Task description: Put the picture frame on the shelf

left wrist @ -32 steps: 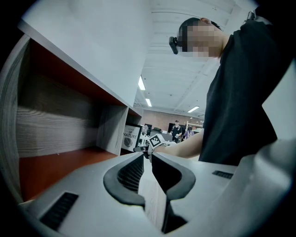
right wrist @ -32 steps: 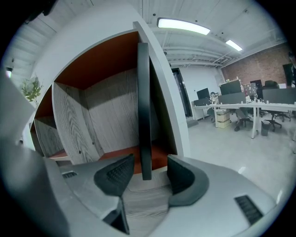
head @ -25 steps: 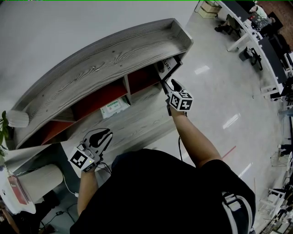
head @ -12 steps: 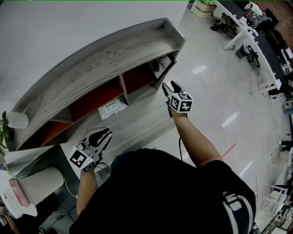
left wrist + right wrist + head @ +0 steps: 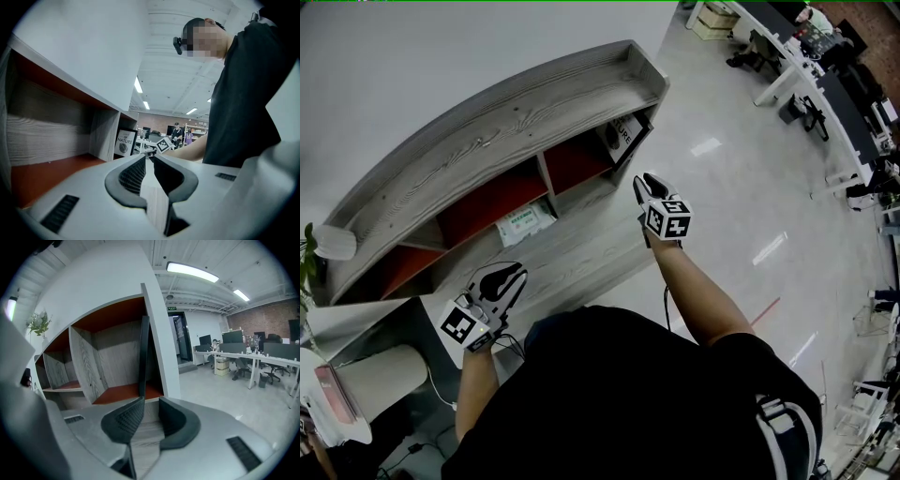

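The picture frame [image 5: 623, 139], black-edged with a white print, stands upright in the rightmost compartment of the grey wooden shelf [image 5: 487, 150]. The left gripper view shows the picture frame [image 5: 125, 143] from the front, and in the right gripper view the picture frame [image 5: 144, 357] is edge-on. My right gripper [image 5: 644, 180] hangs in front of that compartment, apart from the frame. In its own view the right gripper [image 5: 151, 399] has its jaws closing with nothing between them. My left gripper [image 5: 514, 272] is low at the left by the shelf's front ledge; in its own view the left gripper [image 5: 149, 157] is shut and empty.
A white box with green print [image 5: 525, 222] lies in the middle compartment. A potted plant [image 5: 328, 244] stands at the shelf's left end, and a white bin [image 5: 384, 370] sits below it. Desks and chairs [image 5: 825, 75] fill the far right of the shiny floor.
My right gripper has drawn back from the compartment, leaving the frame standing there, and its jaws have narrowed. The left gripper has barely moved.
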A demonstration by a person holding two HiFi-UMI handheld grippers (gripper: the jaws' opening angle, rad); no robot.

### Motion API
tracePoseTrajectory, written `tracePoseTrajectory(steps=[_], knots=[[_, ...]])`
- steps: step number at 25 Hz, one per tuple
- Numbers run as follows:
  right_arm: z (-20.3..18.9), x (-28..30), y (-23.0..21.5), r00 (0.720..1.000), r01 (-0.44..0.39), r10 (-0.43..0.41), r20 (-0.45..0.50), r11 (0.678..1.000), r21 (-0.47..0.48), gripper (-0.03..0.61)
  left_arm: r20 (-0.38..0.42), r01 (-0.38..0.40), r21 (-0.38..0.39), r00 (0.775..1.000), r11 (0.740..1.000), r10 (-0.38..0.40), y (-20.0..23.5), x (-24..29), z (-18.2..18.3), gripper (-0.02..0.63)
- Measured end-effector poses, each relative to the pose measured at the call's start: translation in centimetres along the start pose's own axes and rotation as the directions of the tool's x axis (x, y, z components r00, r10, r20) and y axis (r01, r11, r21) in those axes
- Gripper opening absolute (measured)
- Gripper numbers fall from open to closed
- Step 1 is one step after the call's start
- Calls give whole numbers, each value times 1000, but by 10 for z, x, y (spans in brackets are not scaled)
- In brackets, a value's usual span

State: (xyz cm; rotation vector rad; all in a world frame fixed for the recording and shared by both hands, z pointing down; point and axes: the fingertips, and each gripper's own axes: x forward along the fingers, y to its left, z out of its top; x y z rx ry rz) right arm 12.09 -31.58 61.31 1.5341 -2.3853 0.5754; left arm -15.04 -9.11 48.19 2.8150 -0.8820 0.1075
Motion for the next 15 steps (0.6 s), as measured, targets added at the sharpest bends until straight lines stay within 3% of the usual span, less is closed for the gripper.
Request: tracePoseTrajectory(steps=[15], knots=[[-6, -28, 10, 999, -51, 51, 3, 999, -7, 52, 2, 0, 16, 1000, 1000, 0, -30, 11, 7, 57]])
